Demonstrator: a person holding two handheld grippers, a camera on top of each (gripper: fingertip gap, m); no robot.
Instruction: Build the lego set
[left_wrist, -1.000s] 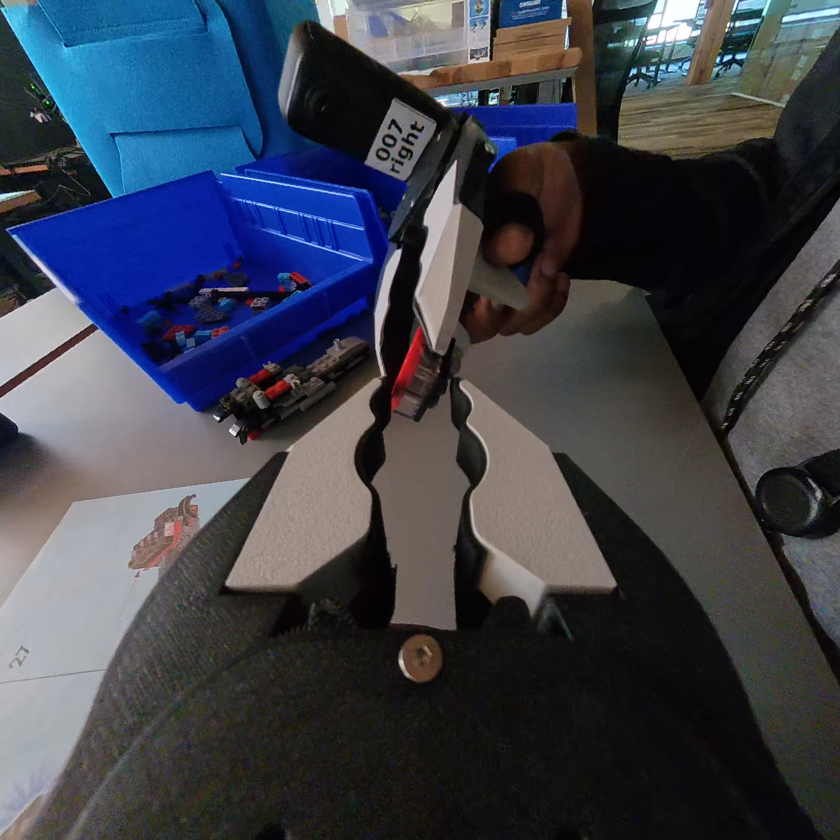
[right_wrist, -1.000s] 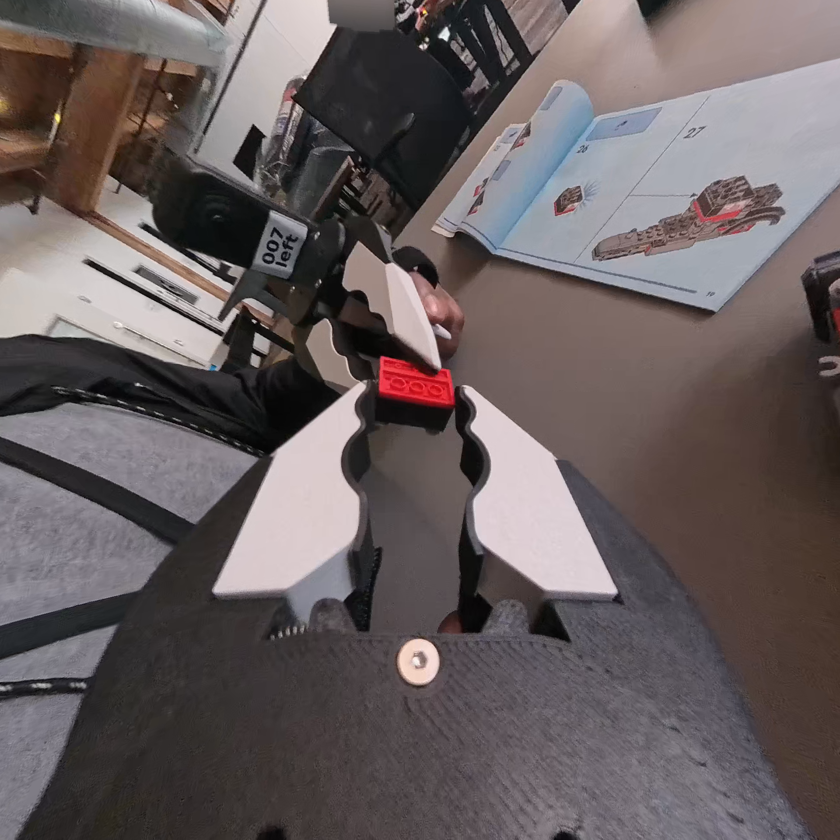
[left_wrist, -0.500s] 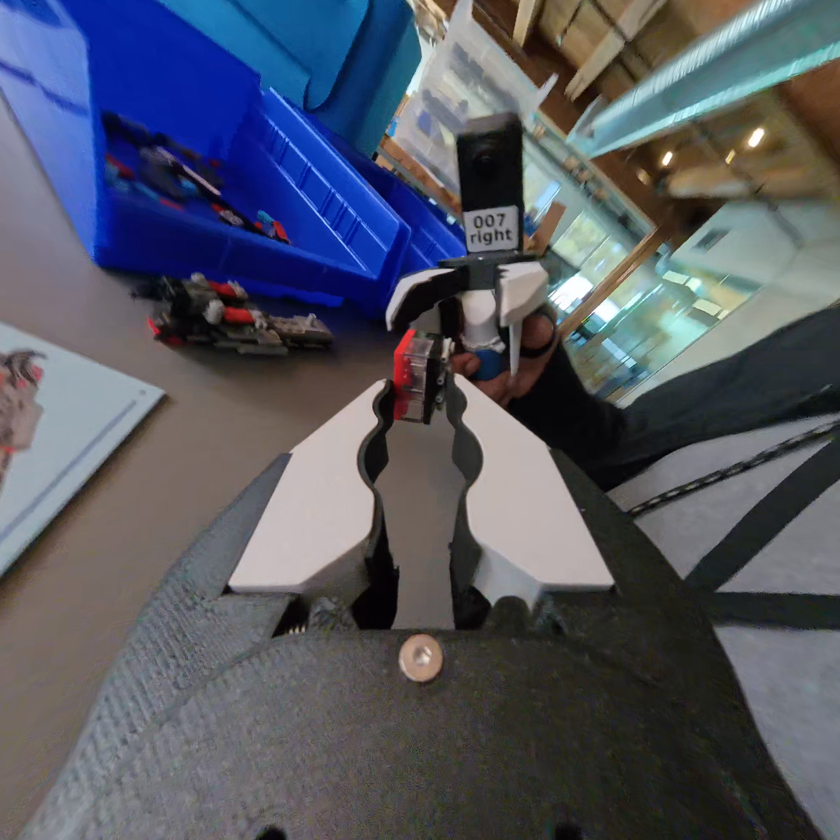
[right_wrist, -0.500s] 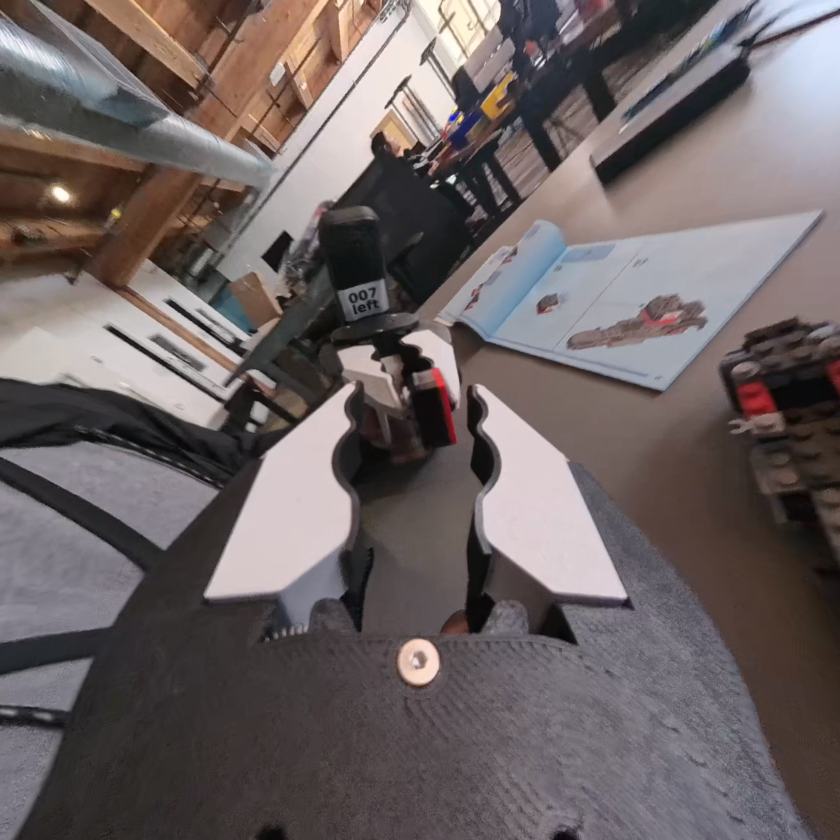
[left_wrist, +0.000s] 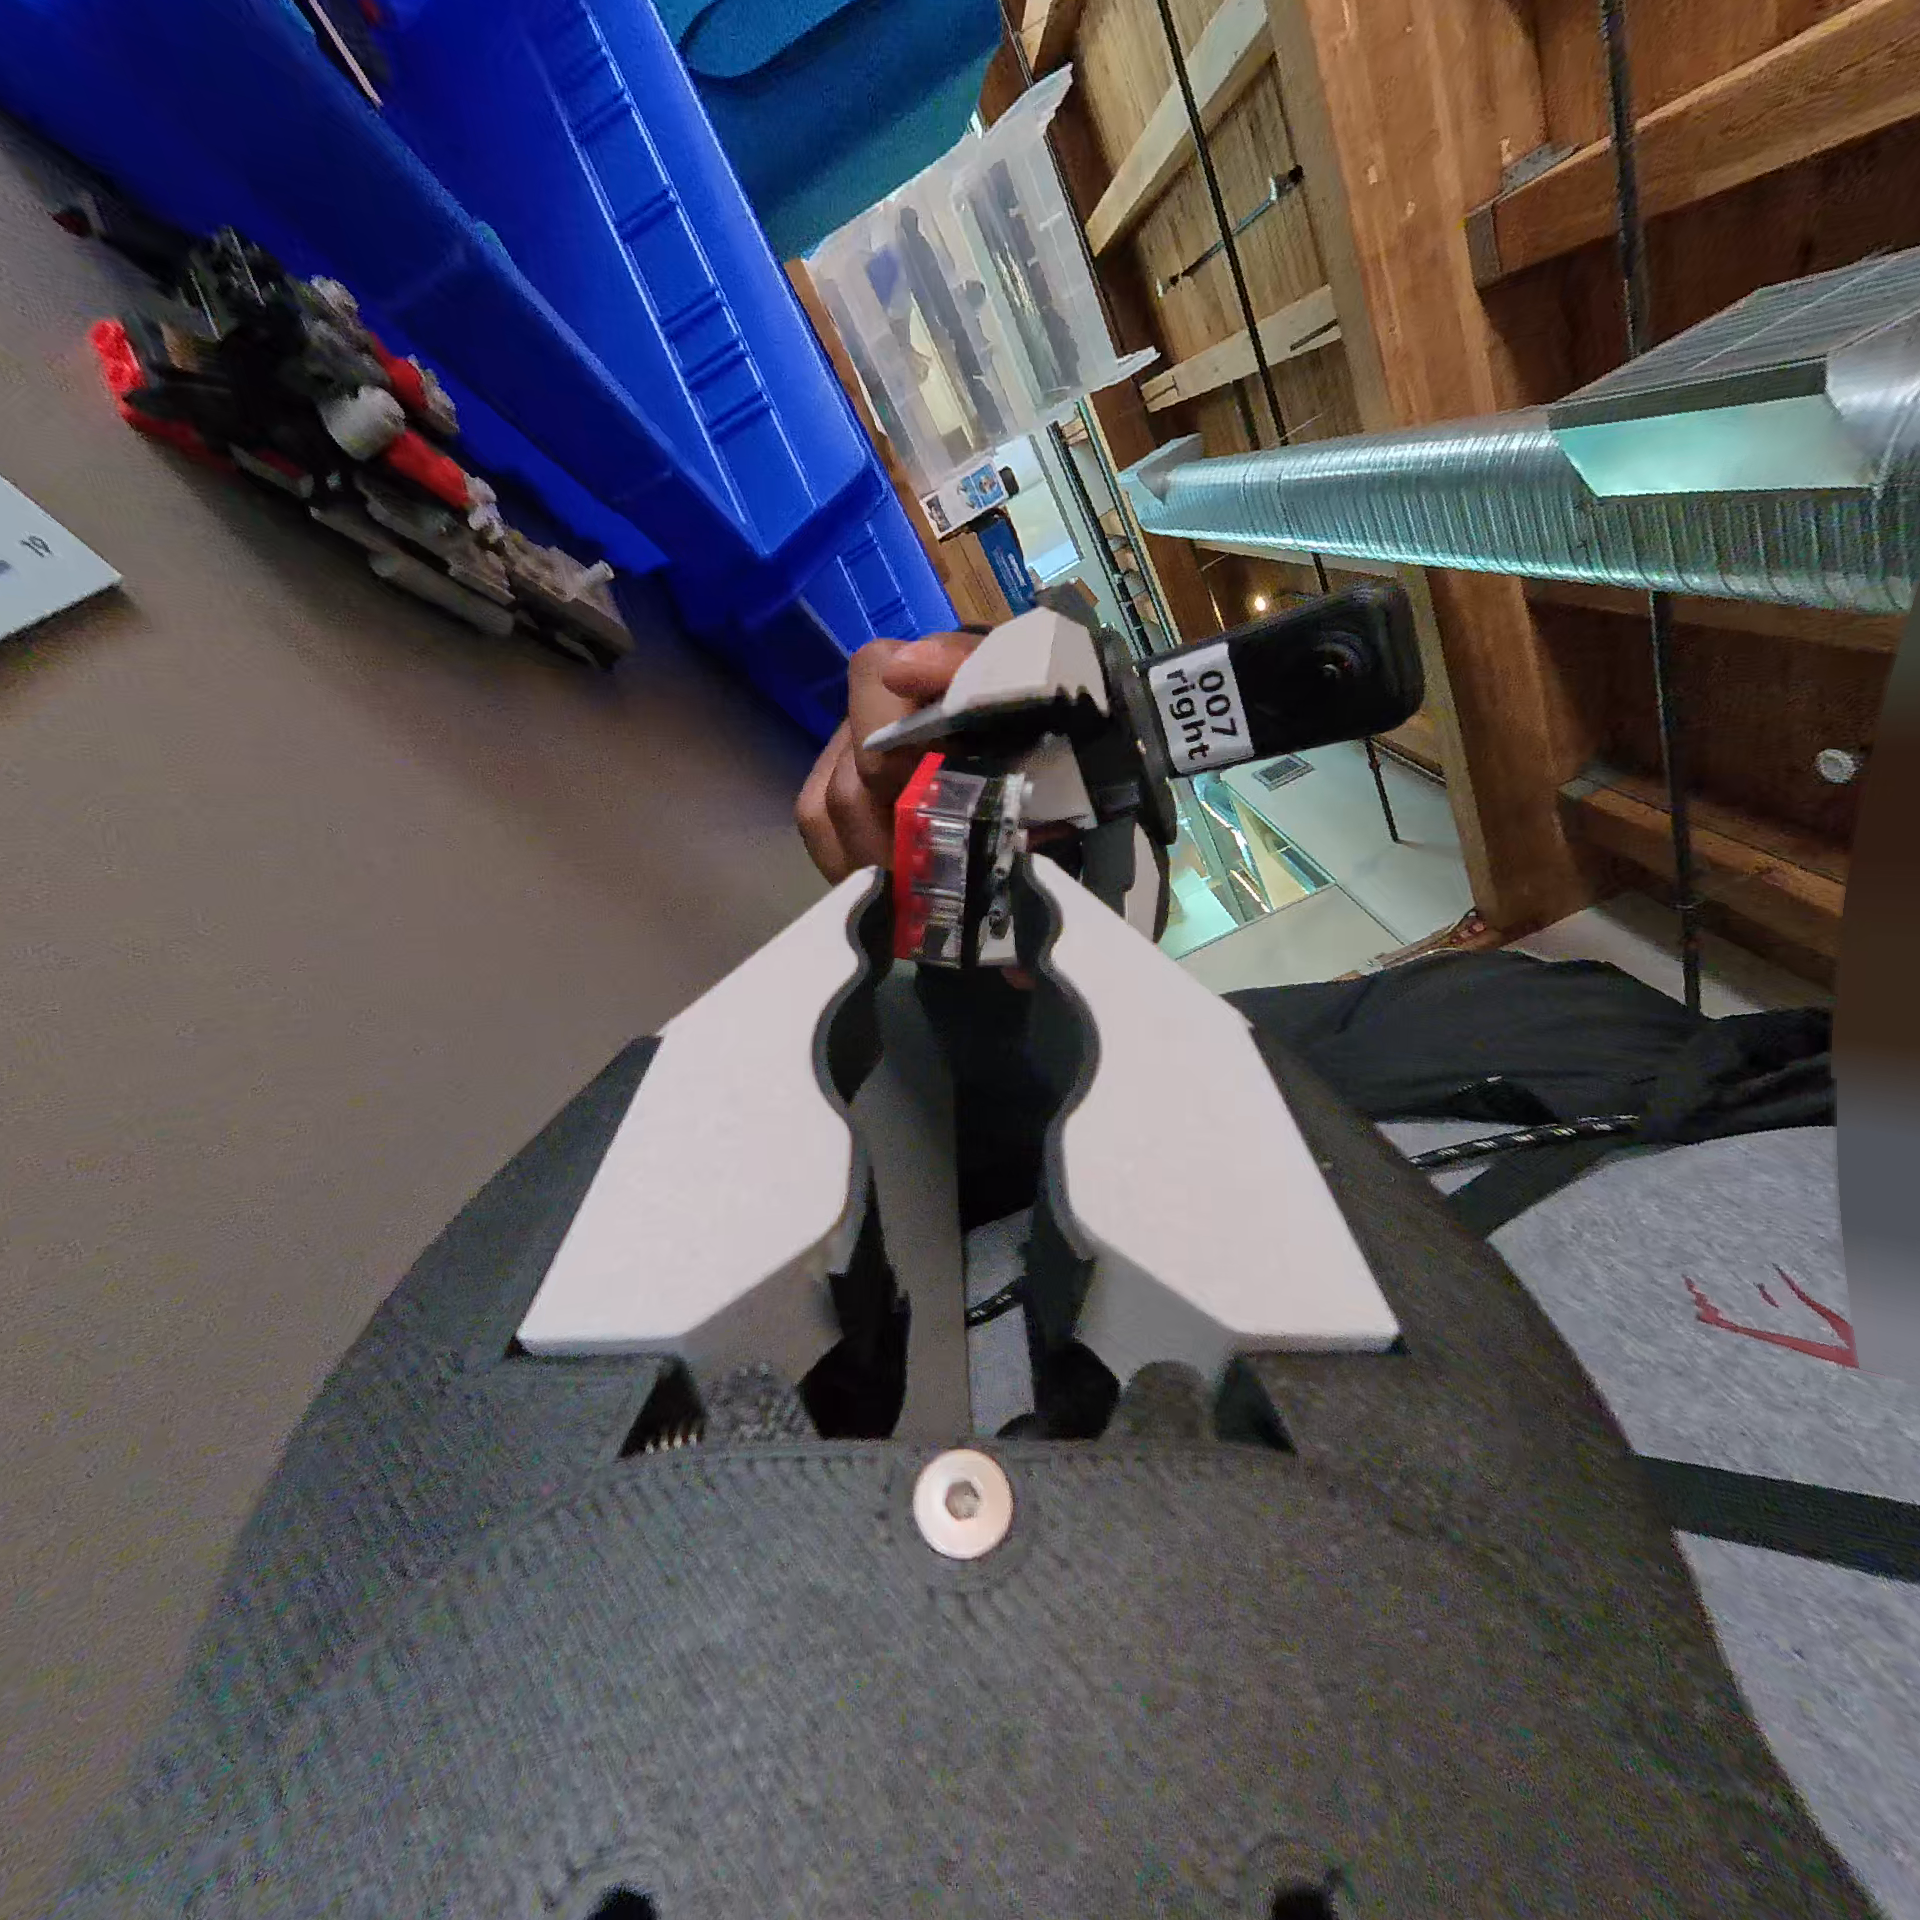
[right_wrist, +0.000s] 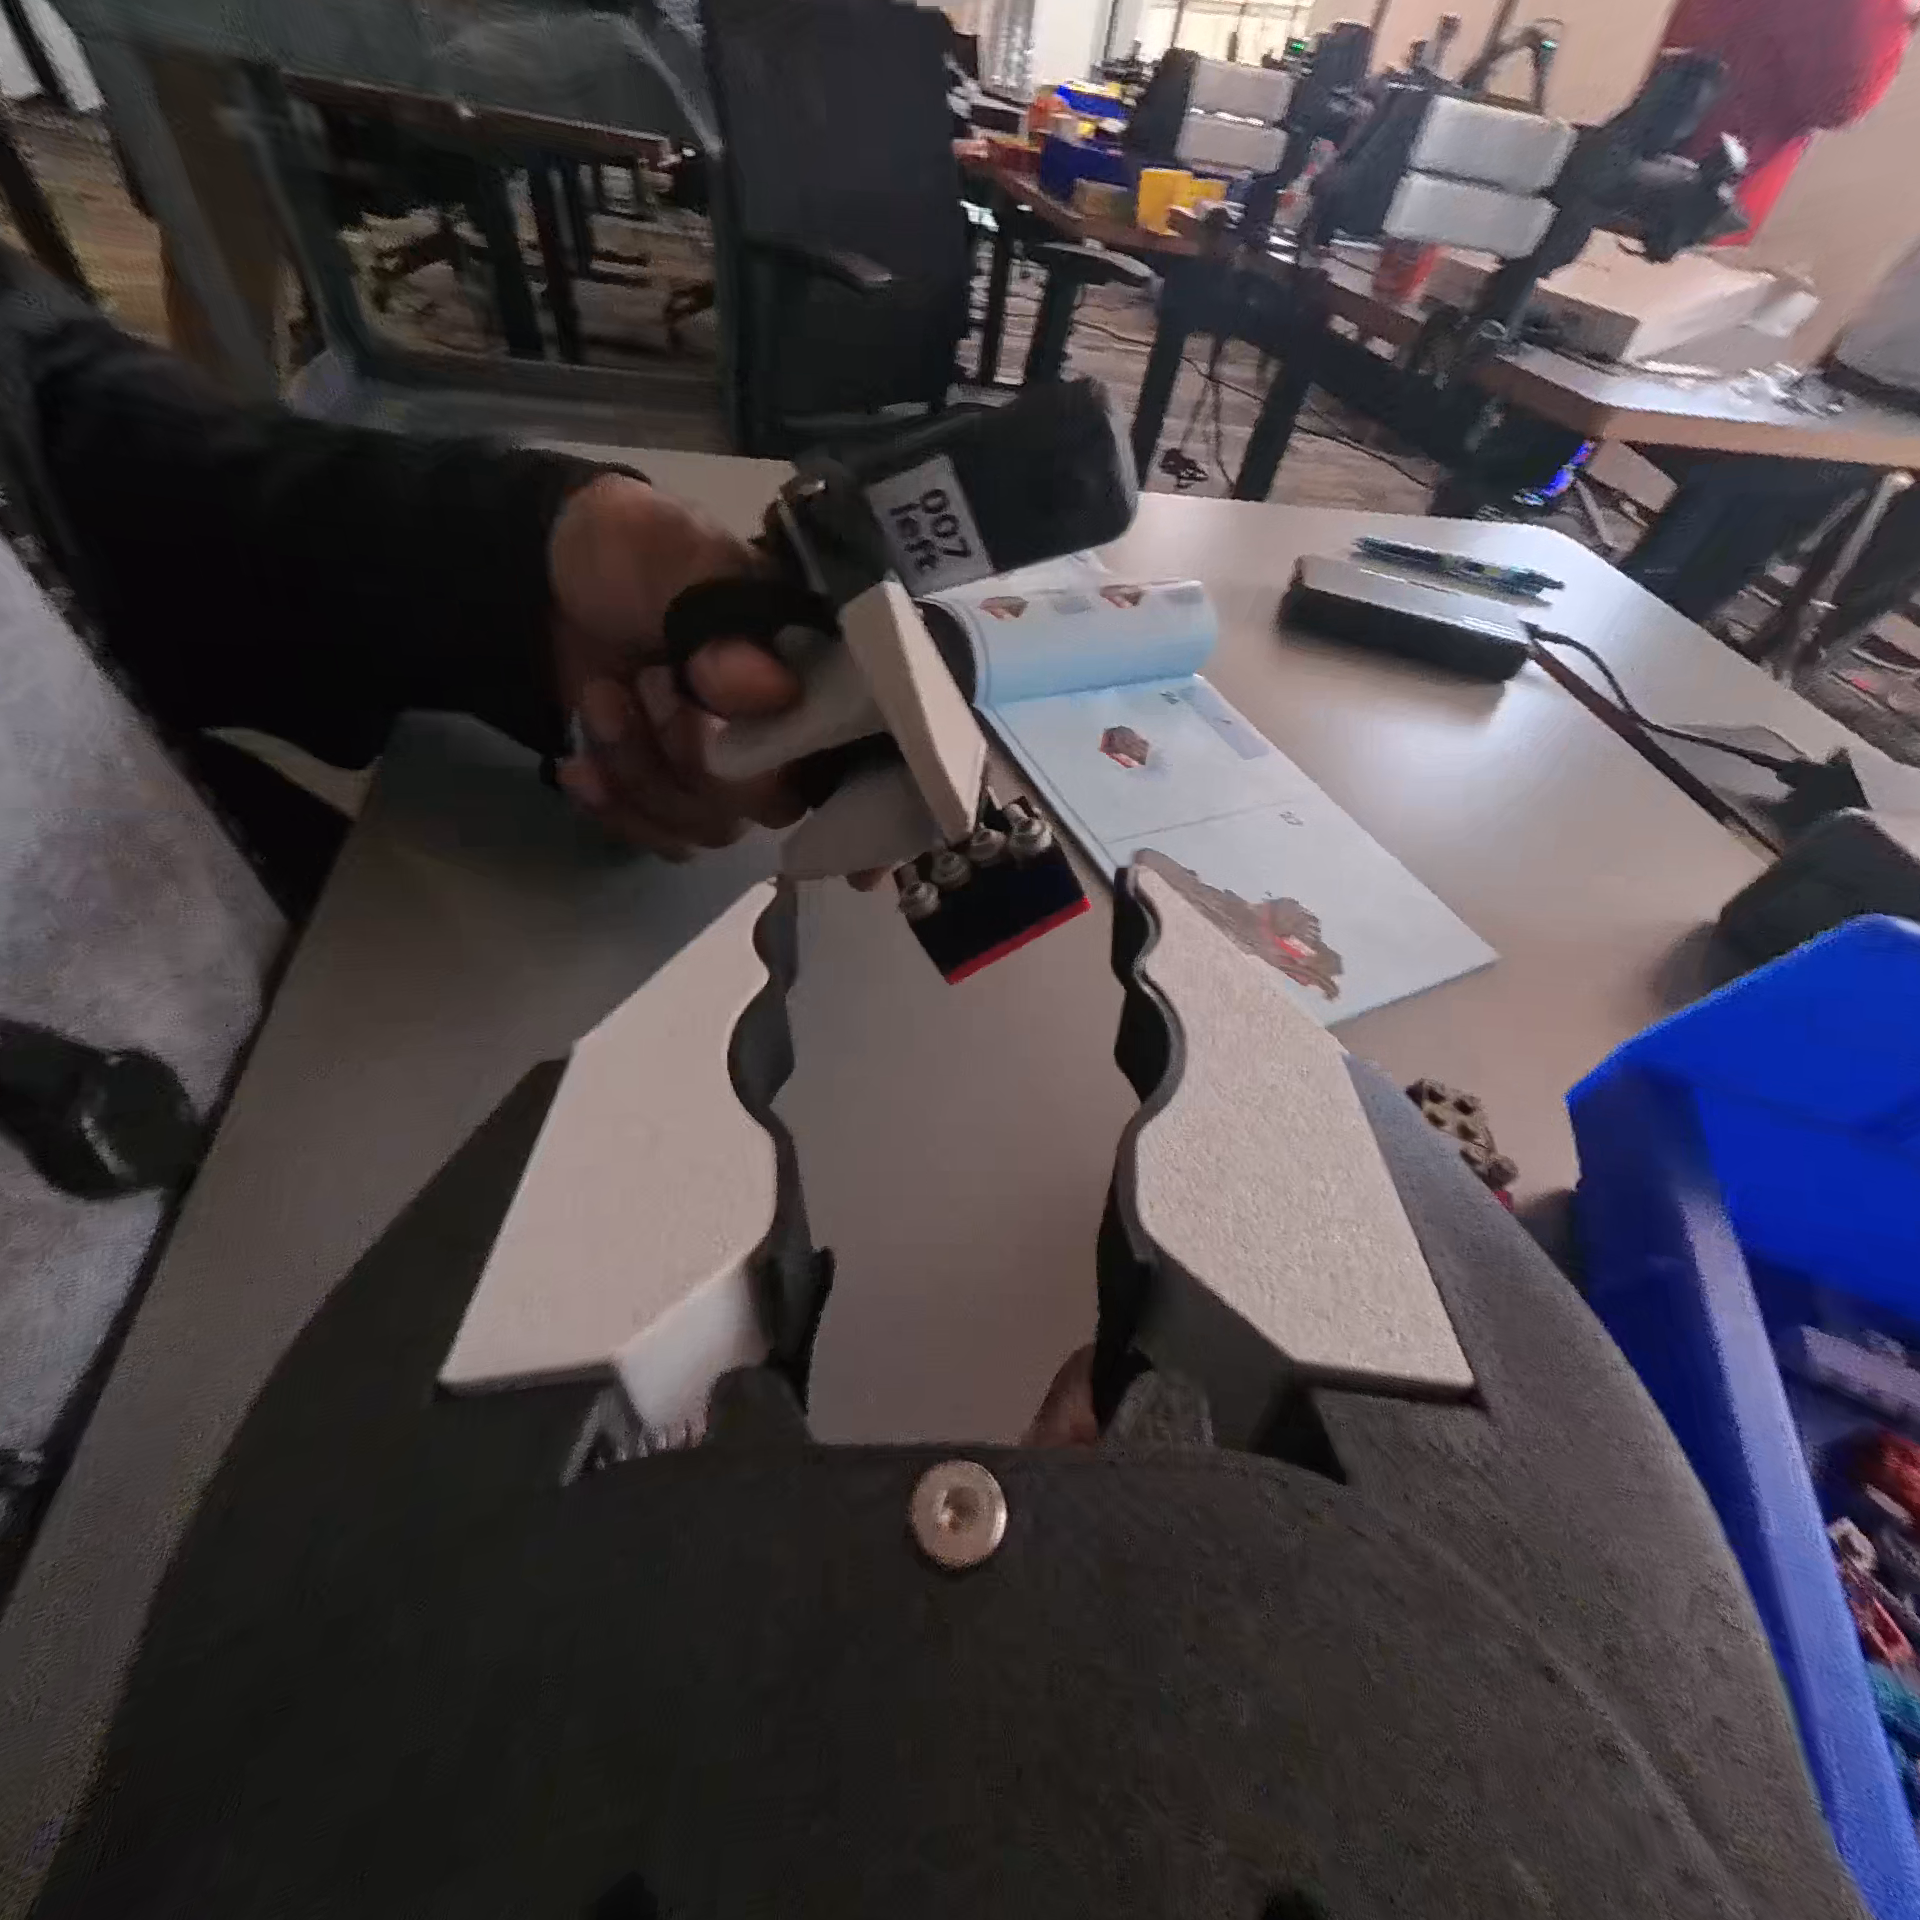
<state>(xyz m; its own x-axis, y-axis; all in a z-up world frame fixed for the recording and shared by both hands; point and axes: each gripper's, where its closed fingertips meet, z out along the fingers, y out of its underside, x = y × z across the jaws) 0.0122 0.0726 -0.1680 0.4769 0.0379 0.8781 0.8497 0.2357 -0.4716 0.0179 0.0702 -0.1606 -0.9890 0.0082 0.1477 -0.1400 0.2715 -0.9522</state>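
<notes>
My left gripper (left_wrist: 954, 883) is shut on a small lego block (left_wrist: 928, 868) made of red, clear and black parts, and holds it in the air above the table. In the right wrist view the same block (right_wrist: 1003, 909) shows its grey studs and black side, pinched by the left gripper (right_wrist: 966, 821). My right gripper (right_wrist: 948, 899) is open, its fingertips (right_wrist: 1143, 904) on either side of the block without touching it. The right gripper also shows in the left wrist view (left_wrist: 997, 717), just behind the block. A partly built black, grey and red lego model (left_wrist: 343, 447) lies on the table.
Blue bins (left_wrist: 623, 260) stand behind the model; one bin (right_wrist: 1766, 1143) with loose parts is at my right. An open instruction booklet (right_wrist: 1226, 821) lies on the grey table (right_wrist: 468, 987). A flat black device (right_wrist: 1403, 613) lies farther back. The person's lap is at the table edge. Both grippers' tips are close together, under 4 cm apart.
The block passed from the right gripper to the left: the right was shut on it a second ago and has opened wide. Both grippers have rotated.
</notes>
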